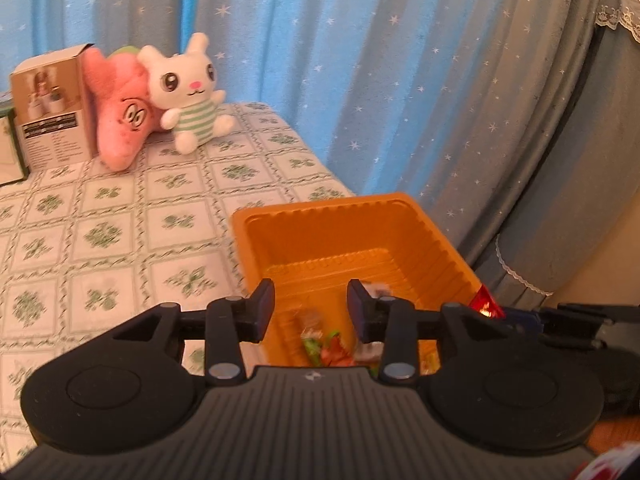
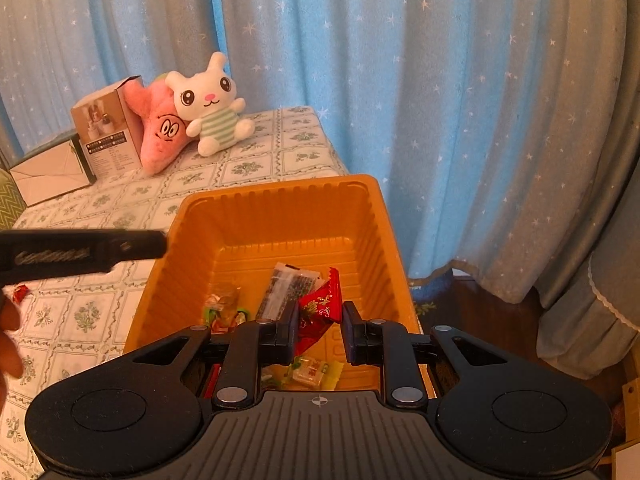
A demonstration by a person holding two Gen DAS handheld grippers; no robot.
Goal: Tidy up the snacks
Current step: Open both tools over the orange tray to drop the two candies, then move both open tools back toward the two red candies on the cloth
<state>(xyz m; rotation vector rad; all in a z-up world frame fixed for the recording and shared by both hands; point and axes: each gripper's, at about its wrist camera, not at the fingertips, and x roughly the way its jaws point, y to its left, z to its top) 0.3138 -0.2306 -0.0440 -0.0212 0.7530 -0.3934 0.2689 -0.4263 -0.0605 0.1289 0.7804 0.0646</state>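
Now both grippers over orange plastic tray (image 2: 276,208) at desk (image 1: 120,240) corner. Left gripper (image 1: 311,308) fingers parted, nothing between; below the gap, green-and-red candies (image 1: 324,346) on tray floor, so likely just let go. Right gripper (image 2: 320,330) fingers clenched on red snack packet (image 2: 320,306), held above tray, probably for dropping in. Clear-wrapped dark snack bar (image 2: 288,288) and yellow-green candy (image 2: 312,372) already in tray. 1 small red candy (image 2: 20,293) on desk, apart from tray, not yet collected. Plush rabbit (image 2: 212,104) at back, uninvolved.
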